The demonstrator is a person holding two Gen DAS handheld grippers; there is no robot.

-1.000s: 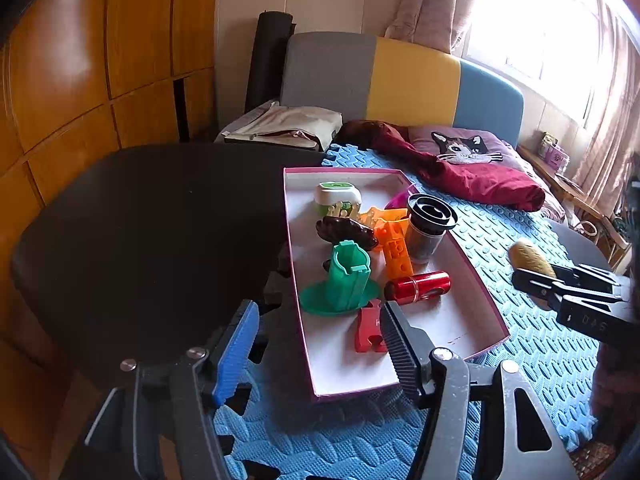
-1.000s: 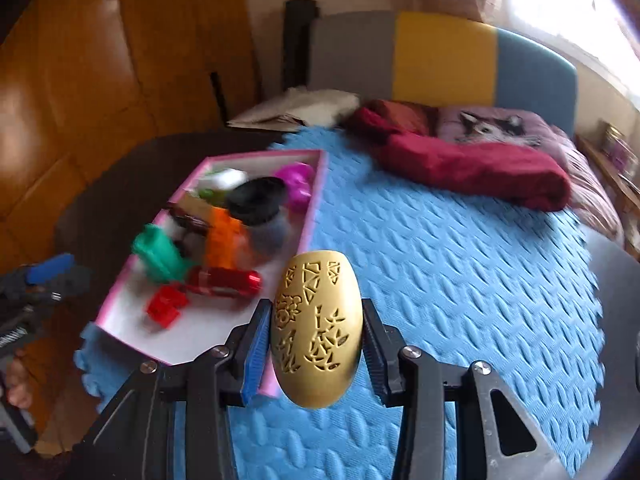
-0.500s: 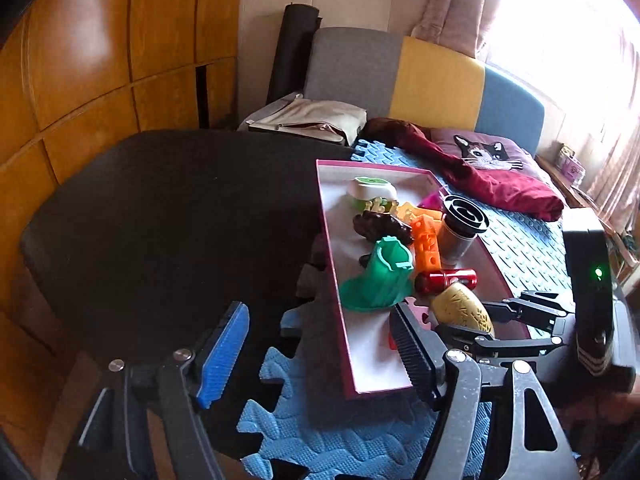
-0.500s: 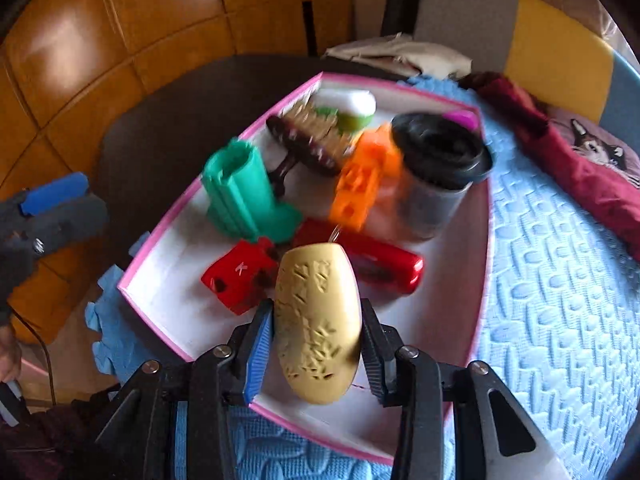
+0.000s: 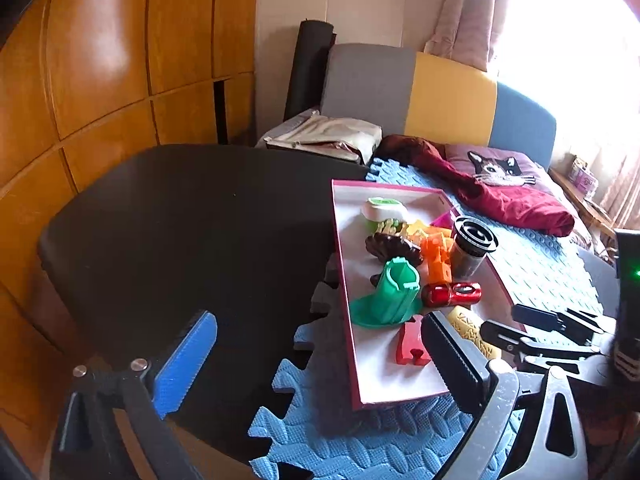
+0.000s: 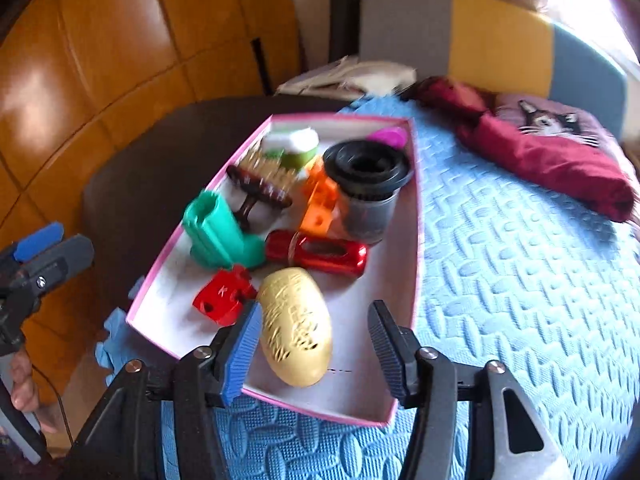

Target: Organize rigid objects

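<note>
A white tray with a pink rim [image 6: 418, 200] [image 5: 340, 264] holds a green holder [image 6: 218, 232], a red cylinder [image 6: 316, 252], a red block [image 6: 222, 296], an orange piece [image 6: 320, 204], a black cup [image 6: 368, 184] and a brown comb [image 6: 260, 188]. A gold oval shell [image 6: 296, 328] [image 5: 474, 332] sits at the tray's near end between my right gripper's [image 6: 314, 320] opening jaws. The right pad stands well clear of it; the left pad is close beside it. My left gripper [image 5: 320, 344] hangs wide open over the tray's left near corner with nothing in it.
The tray lies on a blue foam mat [image 6: 520, 240] that covers part of a dark table [image 5: 180, 220]. A dark red cloth [image 6: 560, 160] and a cat cushion [image 5: 496, 168] lie at the far side. A wooden wall [image 5: 100, 60] stands to the left.
My right gripper carried the gold shell from over the mat to the tray's near end, sank, and its jaws spread off the shell. The left jaws opened wider.
</note>
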